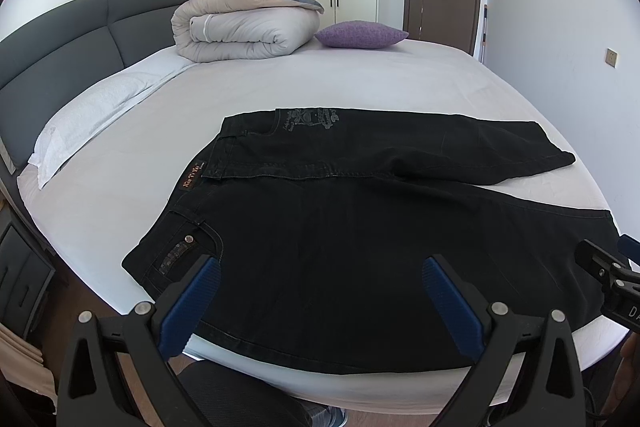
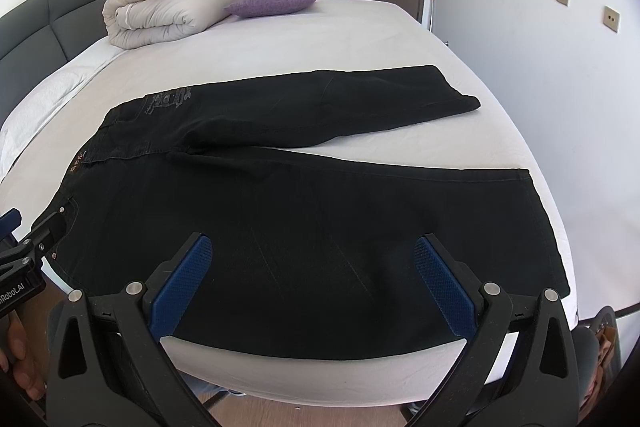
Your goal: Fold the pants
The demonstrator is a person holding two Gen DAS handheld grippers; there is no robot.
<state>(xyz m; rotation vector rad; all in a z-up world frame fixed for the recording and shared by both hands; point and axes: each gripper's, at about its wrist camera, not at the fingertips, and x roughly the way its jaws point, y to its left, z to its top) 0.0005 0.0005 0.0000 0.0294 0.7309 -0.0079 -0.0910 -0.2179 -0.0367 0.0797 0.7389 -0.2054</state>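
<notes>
Left gripper (image 1: 320,275): jaws wide open, holding nothing, hovering above the near edge of the pants (image 1: 360,247). Right gripper (image 2: 312,255): same, jaws spread wide, nothing between them. Black pants lie flat on the bed (image 1: 360,83), waist left, legs splayed right. Farther back: folded duvet (image 1: 240,31), purple cushion (image 1: 360,34), headboard (image 1: 60,43).

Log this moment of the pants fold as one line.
pants: spread flat on bed, legs apart, unfolded | left gripper: open, above near edge | right gripper: open, empty
</notes>
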